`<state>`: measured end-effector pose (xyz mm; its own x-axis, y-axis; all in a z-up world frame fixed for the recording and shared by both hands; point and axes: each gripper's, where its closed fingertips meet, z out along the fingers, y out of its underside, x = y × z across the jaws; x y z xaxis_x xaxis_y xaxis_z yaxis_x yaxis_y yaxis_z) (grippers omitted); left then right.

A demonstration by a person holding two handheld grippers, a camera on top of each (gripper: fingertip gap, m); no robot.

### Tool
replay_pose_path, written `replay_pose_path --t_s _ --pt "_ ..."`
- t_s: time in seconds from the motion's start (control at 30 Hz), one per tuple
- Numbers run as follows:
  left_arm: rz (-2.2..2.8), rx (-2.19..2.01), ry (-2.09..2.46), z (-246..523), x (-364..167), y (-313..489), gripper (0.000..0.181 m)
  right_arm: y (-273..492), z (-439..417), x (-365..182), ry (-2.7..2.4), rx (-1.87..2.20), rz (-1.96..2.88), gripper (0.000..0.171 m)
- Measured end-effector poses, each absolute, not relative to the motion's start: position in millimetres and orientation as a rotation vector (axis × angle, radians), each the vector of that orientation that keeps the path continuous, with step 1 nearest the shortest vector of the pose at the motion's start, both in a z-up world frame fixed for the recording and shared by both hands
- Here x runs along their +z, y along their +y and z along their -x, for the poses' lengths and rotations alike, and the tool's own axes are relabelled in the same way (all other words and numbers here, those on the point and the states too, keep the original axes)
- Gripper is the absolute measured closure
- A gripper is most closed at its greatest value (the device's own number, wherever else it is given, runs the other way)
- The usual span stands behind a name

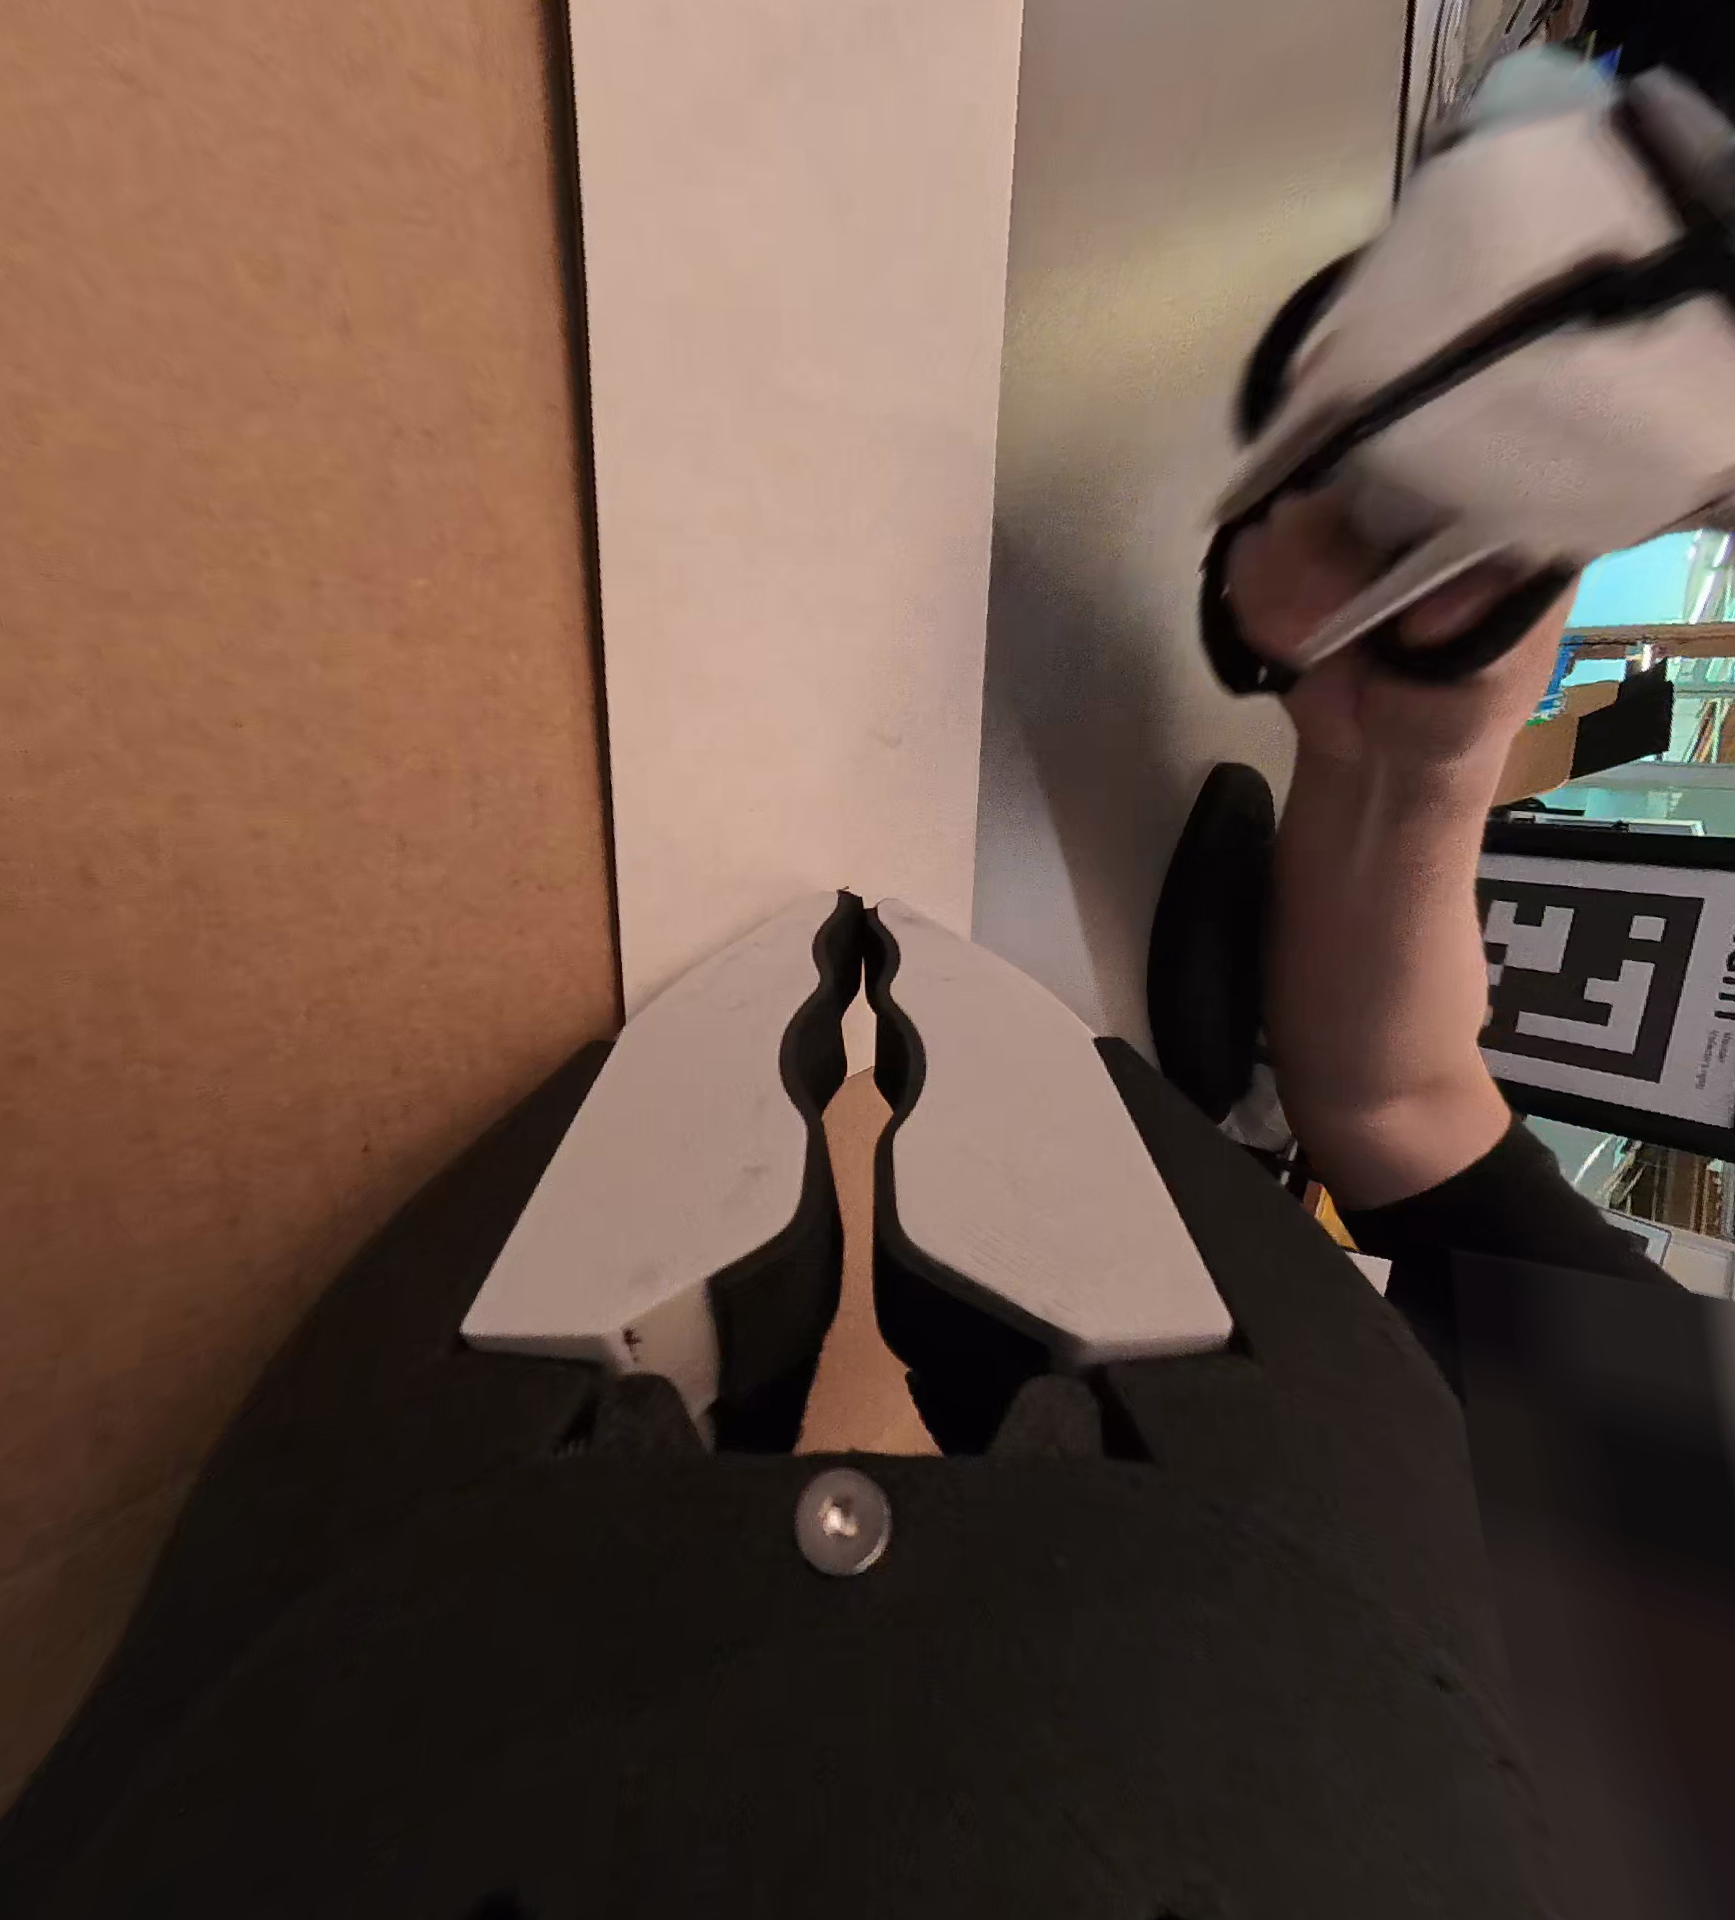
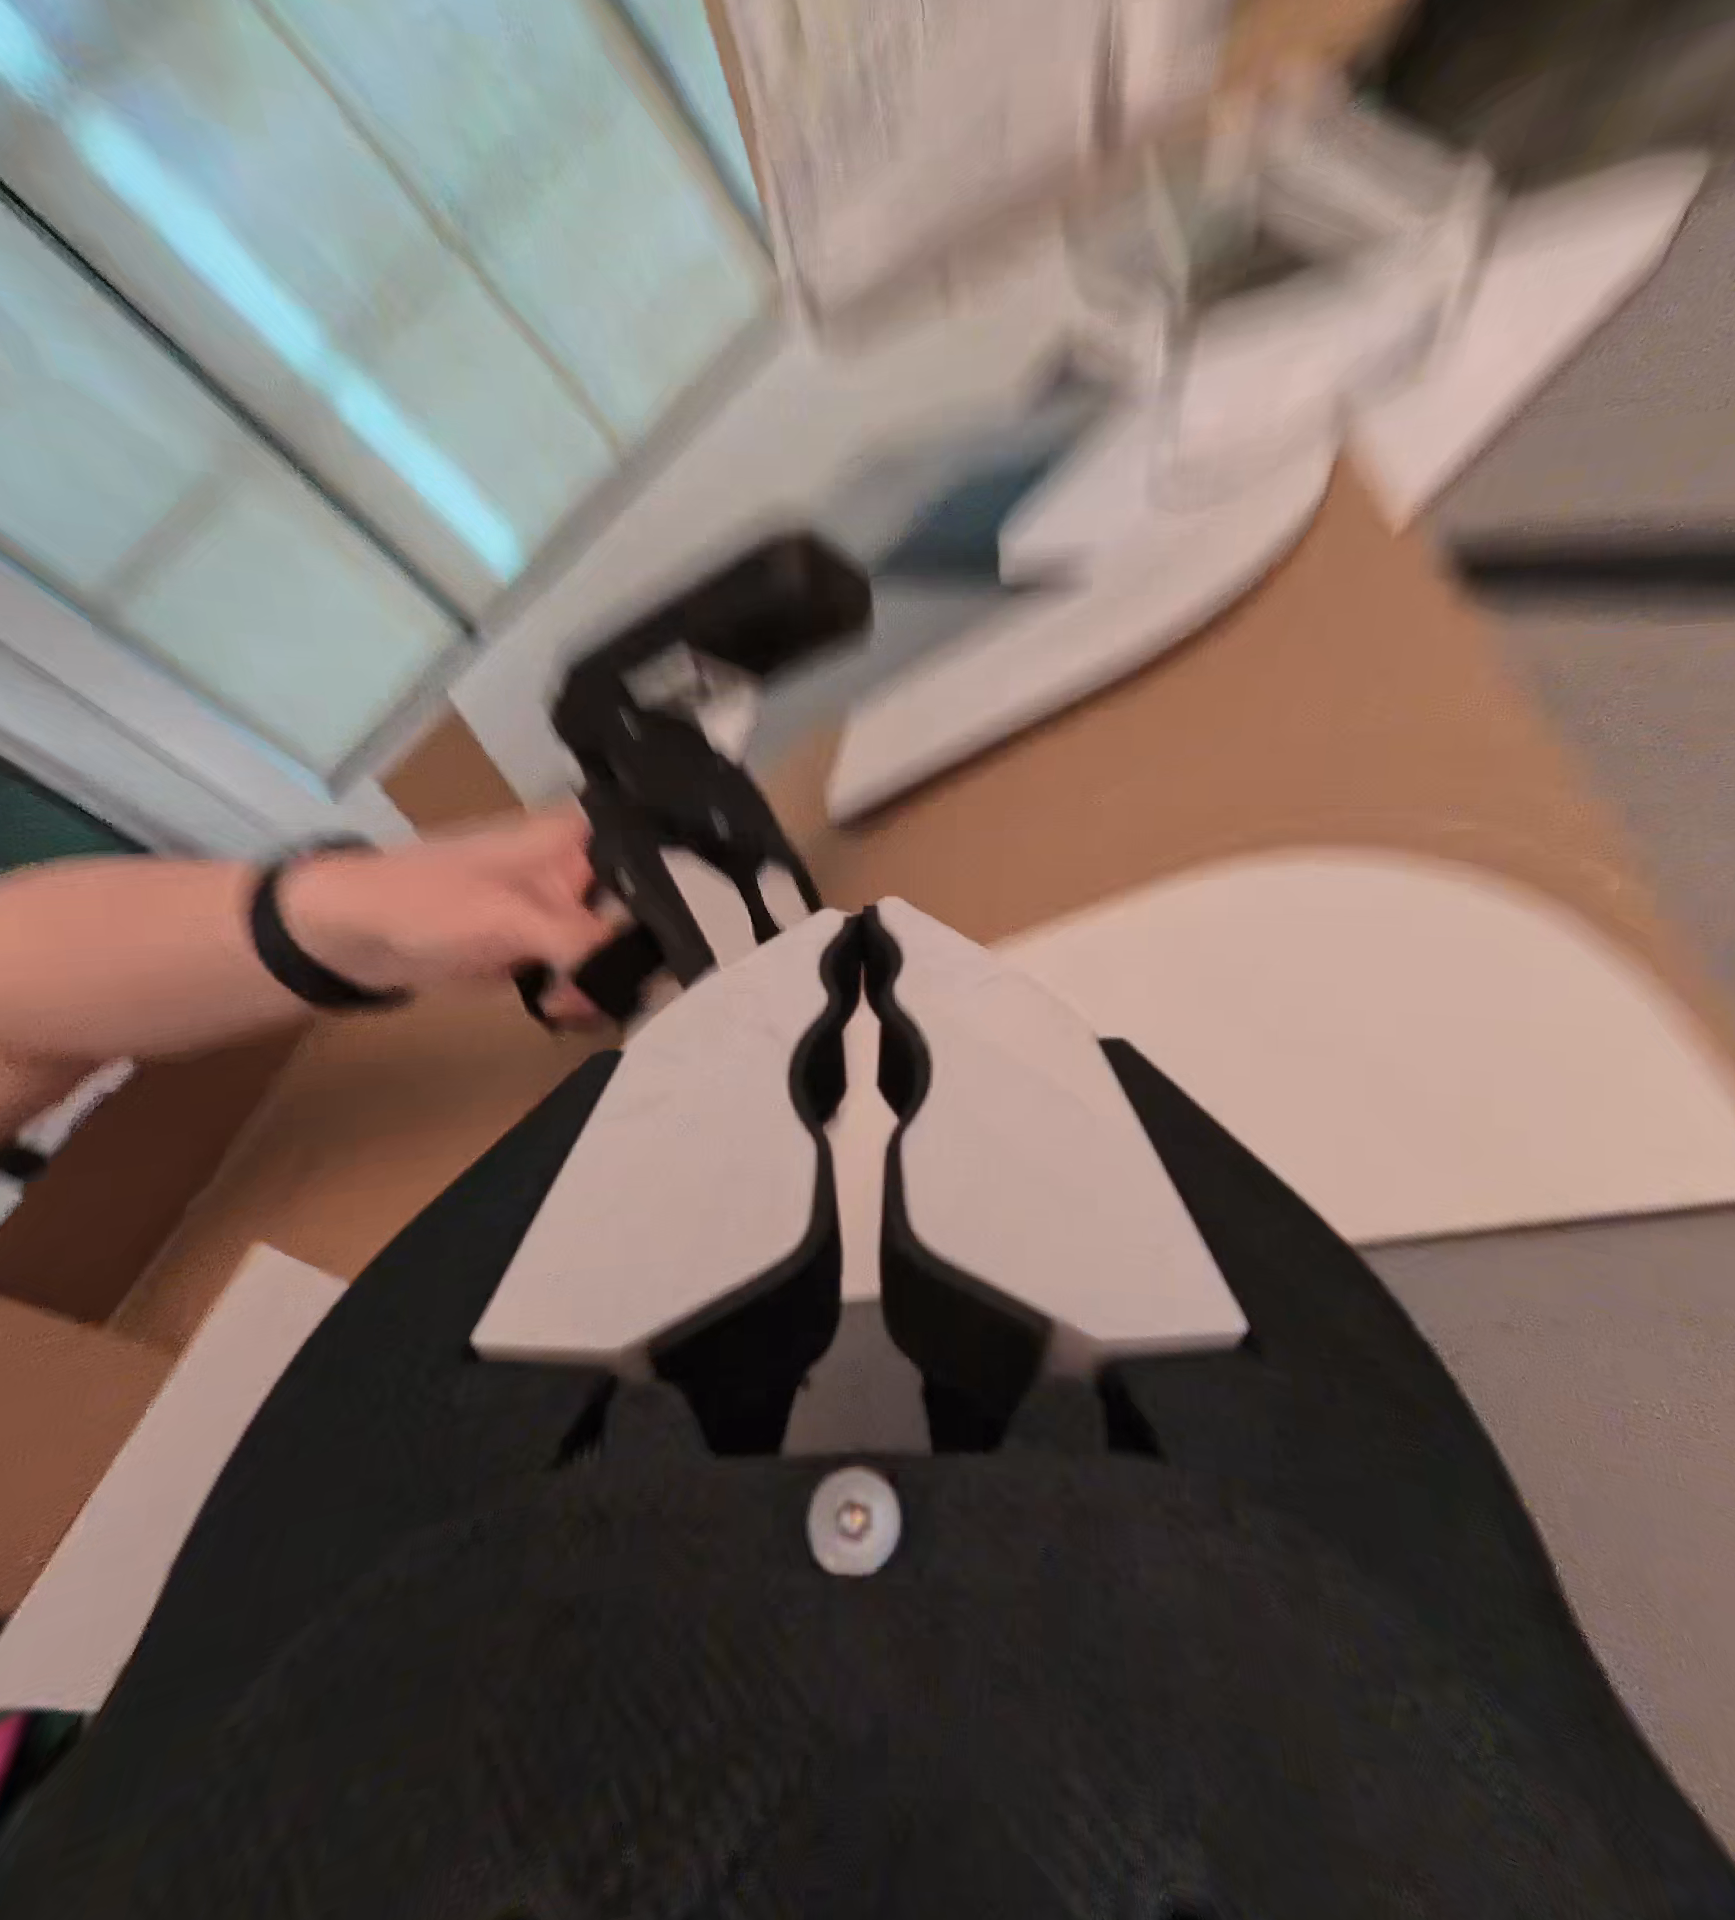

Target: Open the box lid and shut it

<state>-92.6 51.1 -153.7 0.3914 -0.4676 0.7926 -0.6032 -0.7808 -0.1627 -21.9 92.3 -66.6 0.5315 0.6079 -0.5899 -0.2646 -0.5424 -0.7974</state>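
Note:
The box is brown cardboard [image 1: 219, 623] with a white panel [image 1: 790, 468] beside it. In the right wrist view its brown surface [image 2: 1102, 790] carries a white rounded flap [image 2: 1362, 1039] lying flat. My left gripper [image 1: 861, 914] is shut, tips touching, close along the brown board's edge; brown card shows under the fingers, and no grip on it is visible. It also shows in the right wrist view [image 2: 738, 904], held by a hand just beyond my right gripper [image 2: 863, 914]. The right gripper is shut and empty above the box; it appears blurred in the left wrist view [image 1: 1299, 374].
A framed black-and-white marker card [image 1: 1621, 987] and a black round object [image 1: 1211, 935] stand behind the person's forearm [image 1: 1382, 883]. A window [image 2: 219, 364] and blurred white items [image 2: 1102, 364] lie beyond the box. A white strip [image 2: 167, 1455] sits lower left, a grey surface [image 2: 1621, 1455] to the right.

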Motion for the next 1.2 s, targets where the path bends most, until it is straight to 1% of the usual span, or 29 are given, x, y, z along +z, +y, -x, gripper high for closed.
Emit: replay_pose_path --t_s 0.07,0.13,0.2,0.23,0.3,0.37,0.4,0.47,0.53,0.63,0.7,0.77,0.93,0.97,1.03,1.07,1.2 --pt "-2.496 1.33 -0.984 92.8 -153.9 50.9 0.181 82.3 -6.4 -24.8 -0.258 1.249 1.584 0.171" --pt "-2.497 1.318 -1.003 92.8 -154.1 50.9 0.181 67.3 -19.1 -6.5 -0.297 1.389 1.486 0.171" --pt "-2.495 1.319 -1.004 92.9 -154.1 50.9 0.181 61.3 -23.0 -3.3 -0.301 1.451 1.462 0.14" --pt "-2.493 1.326 -1.001 92.9 -154.1 50.9 0.181 59.9 -23.8 -0.8 -0.298 1.483 1.436 0.136" --pt "-2.492 1.348 -0.985 92.8 -153.8 51.1 0.181 67.5 -26.6 -5.1 -0.276 1.5 1.457 0.114" --pt "-2.492 1.363 -0.967 92.7 -153.4 51.2 0.181 94.0 -37.6 -33.5 -0.209 1.328 1.628 0.078" --pt "-2.495 1.366 -0.961 92.7 -153.2 51.3 0.181 106.1 -45.1 -51.2 -0.161 1.268 1.733 0.069" --pt "-2.505 1.368 -0.963 92.6 -152.5 51.4 0.181 121.0 -59.4 -78.4 -0.059 1.258 1.899 0.071" --pt "-2.505 1.388 -0.967 92.4 -149.2 51.1 0.181 125.7 -65.3 -92.1 0.012 1.331 1.98 0.075" --pt "-2.489 1.433 -0.963 92.9 -143.3 50.0 0.181 125.2 -65.5 -113.7 -0.025 1.335 2.124 0.075" --pt "-2.486 1.422 -0.982 95.4 -146.0 47.8 0.181 129.8 -65.4 -117.7 -0.088 1.3 2.169 0.076" --pt "-2.488 1.423 -0.975 96.7 -148.8 46.8 0.181 130.7 -62.9 -125.1 -0.212 1.252 2.246 0.082" --pt "-2.472 1.482 -0.921 96.6 -148.6 47.1 0.181 131.7 -50.7 -137.5 -0.552 1.103 2.394 0.09" --pt "-2.472 1.487 -0.921 97.0 -149.0 46.7 0.181 130.6 -47.3 -137.8 -0.592 1.104 2.415 0.089" --pt "-2.472 1.493 -0.924 97.8 -150.2 46.4 0.181 131.0 -44.6 -134.8 -0.579 1.157 2.456 0.085" --pt "-2.466 1.501 -0.919 98.0 -150.1 46.3 0.181 130.4 -42.8 -131.6 -0.557 1.216 2.464 0.079" --pt "-2.452 1.518 -0.947 97.1 -149.7 45.1 0.181 135.0 -45.1 -128.4 -0.457 1.344 2.453 0.084"
